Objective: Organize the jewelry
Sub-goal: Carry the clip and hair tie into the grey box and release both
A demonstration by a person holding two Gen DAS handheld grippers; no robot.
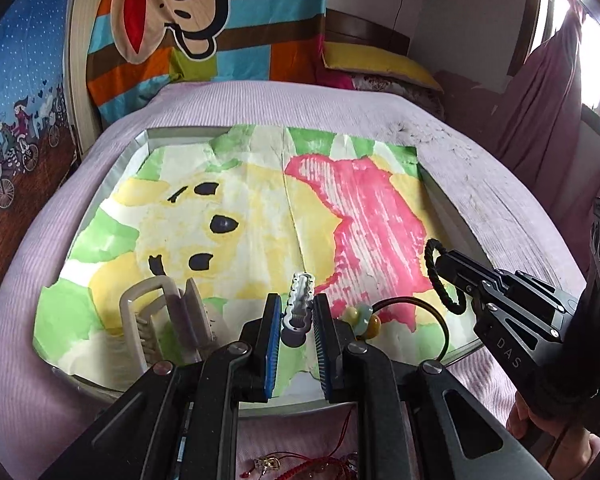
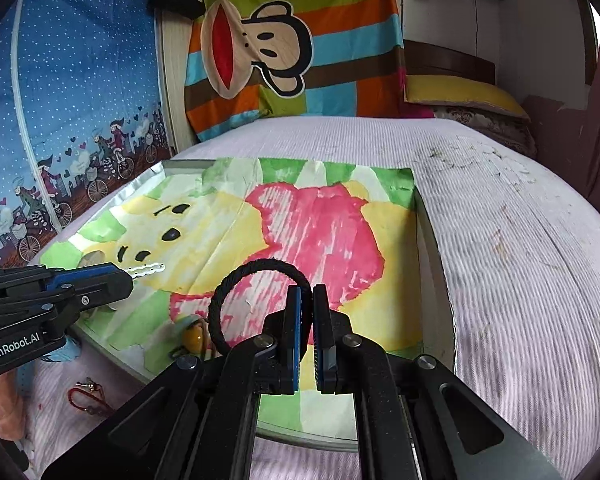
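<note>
Pinching a wavy grey hair clip between its pads, the left gripper hangs over the painted paper. Beside it, the right gripper, pressed together, grips a black hair tie; a beaded hair tie lies just beyond the left fingertips.

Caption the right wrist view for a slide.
Right gripper pinches a black hair tie above the painted tray.

A red cord bracelet runs off the bottom edge of the left wrist view; a beaded hair tie sits half hidden behind the black hair band at lower centre of the right wrist view.
</note>
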